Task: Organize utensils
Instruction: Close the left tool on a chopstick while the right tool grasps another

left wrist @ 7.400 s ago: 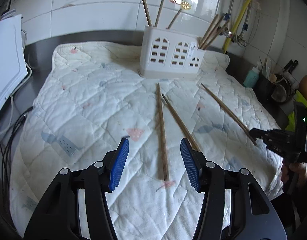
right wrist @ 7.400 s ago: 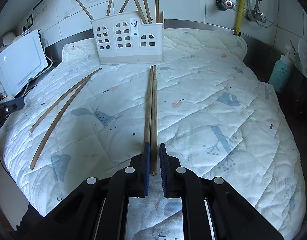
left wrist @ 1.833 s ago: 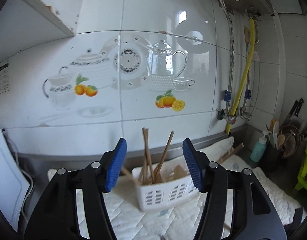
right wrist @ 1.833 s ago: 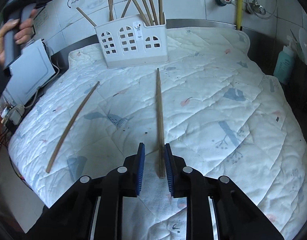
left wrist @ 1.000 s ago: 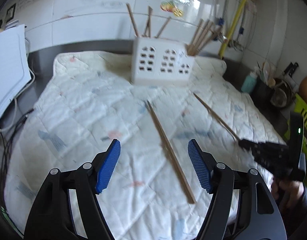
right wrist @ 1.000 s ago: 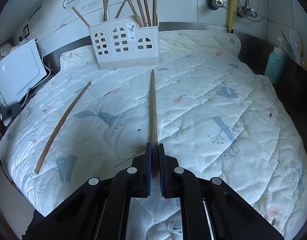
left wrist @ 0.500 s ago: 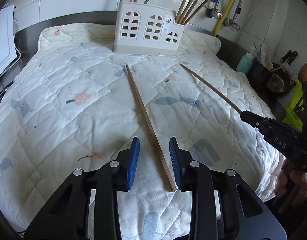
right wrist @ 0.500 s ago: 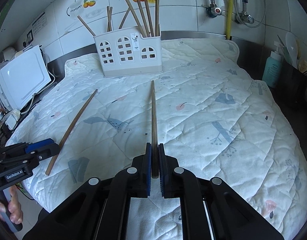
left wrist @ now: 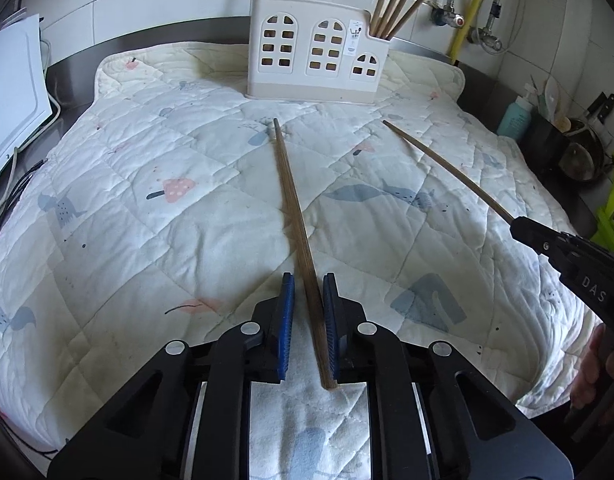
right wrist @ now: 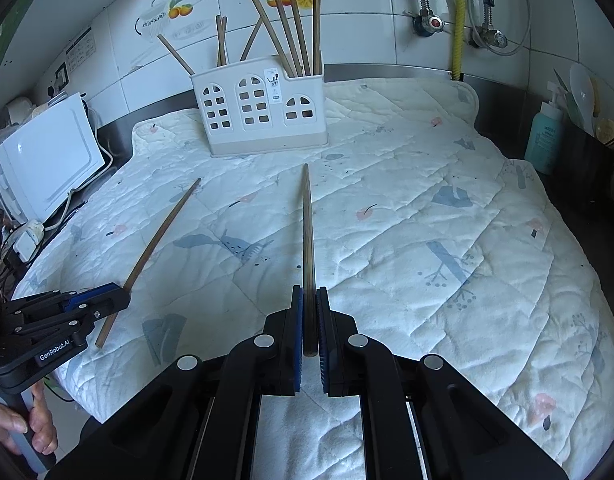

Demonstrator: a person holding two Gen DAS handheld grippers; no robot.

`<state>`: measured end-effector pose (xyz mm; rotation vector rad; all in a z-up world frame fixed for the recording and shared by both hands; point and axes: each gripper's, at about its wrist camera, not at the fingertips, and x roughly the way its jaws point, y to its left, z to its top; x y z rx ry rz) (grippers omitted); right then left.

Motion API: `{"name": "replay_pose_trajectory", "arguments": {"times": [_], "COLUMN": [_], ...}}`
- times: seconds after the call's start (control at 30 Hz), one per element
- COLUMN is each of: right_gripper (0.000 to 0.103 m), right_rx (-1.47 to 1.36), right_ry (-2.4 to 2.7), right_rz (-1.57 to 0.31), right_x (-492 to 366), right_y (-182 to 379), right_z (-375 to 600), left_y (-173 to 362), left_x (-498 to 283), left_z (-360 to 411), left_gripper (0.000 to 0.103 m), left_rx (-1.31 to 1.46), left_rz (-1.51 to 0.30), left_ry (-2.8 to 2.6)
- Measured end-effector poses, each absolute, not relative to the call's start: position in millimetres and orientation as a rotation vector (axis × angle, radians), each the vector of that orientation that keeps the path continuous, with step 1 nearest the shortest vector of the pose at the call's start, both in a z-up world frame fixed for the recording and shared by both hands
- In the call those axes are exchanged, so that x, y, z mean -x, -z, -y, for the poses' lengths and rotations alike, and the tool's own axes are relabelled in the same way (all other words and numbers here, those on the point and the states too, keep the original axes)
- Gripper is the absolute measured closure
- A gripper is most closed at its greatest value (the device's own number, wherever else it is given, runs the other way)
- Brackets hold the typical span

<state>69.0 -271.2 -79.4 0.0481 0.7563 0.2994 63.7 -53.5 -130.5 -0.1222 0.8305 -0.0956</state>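
Observation:
A wooden chopstick (left wrist: 295, 216) lies on the quilted mat (left wrist: 147, 184), pointing at the white utensil holder (left wrist: 315, 52). My left gripper (left wrist: 309, 284) straddles its near end with the jaws narrowed; the right pad touches it and a gap shows on the left. My right gripper (right wrist: 310, 296) is shut on a second chopstick (right wrist: 307, 224) and holds it just above the mat, pointing at the holder (right wrist: 263, 108). The holder has several chopsticks standing in it. In the right wrist view the left gripper (right wrist: 119, 300) sits at the first chopstick's (right wrist: 159, 236) near end.
A white appliance (right wrist: 47, 152) with cables stands left of the mat. A teal bottle (right wrist: 545, 136) and dark kitchenware stand at the right. A yellow hose (right wrist: 459, 16) and taps run along the tiled back wall.
My left gripper came down from the holder, moved onto the lying chopstick and narrowed its jaws around the near end. My right gripper lifted its chopstick slightly.

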Motion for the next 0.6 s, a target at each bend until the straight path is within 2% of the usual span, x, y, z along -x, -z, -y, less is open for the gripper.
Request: {"name": "replay_pose_trajectory", "arguments": {"times": [0.3,0.43,0.47,0.6], "right_gripper": [0.097,0.097,0.097,0.097], "right_rx": [-0.054,-0.053,-0.055,-0.044], "right_ry": [-0.300,-0.302,-0.303,-0.311], "right_rz": [-0.756,-0.747,-0.742,-0.720], "right_x": [-66.8,-65.8,-65.3,-65.2], "right_y": [78.1,74.4,72.6,61.1], "right_z": [270.2,269.5,269.9,270.0], "left_y": [132.4,130.7,129.1,122.1], "left_x": [-63.2,-63.7,-64.8,-65.9], "left_z": [57.8,56.3,53.6,44.3], "left_gripper": [0.088,0.089,0.094,0.095], "left_rx": [0.124,0.122,0.130,0.135], "left_rz": [-0.827,-0.832,-0.841,-0.858], "left_ry": [0.078,0.086,0.098,0.133]}}
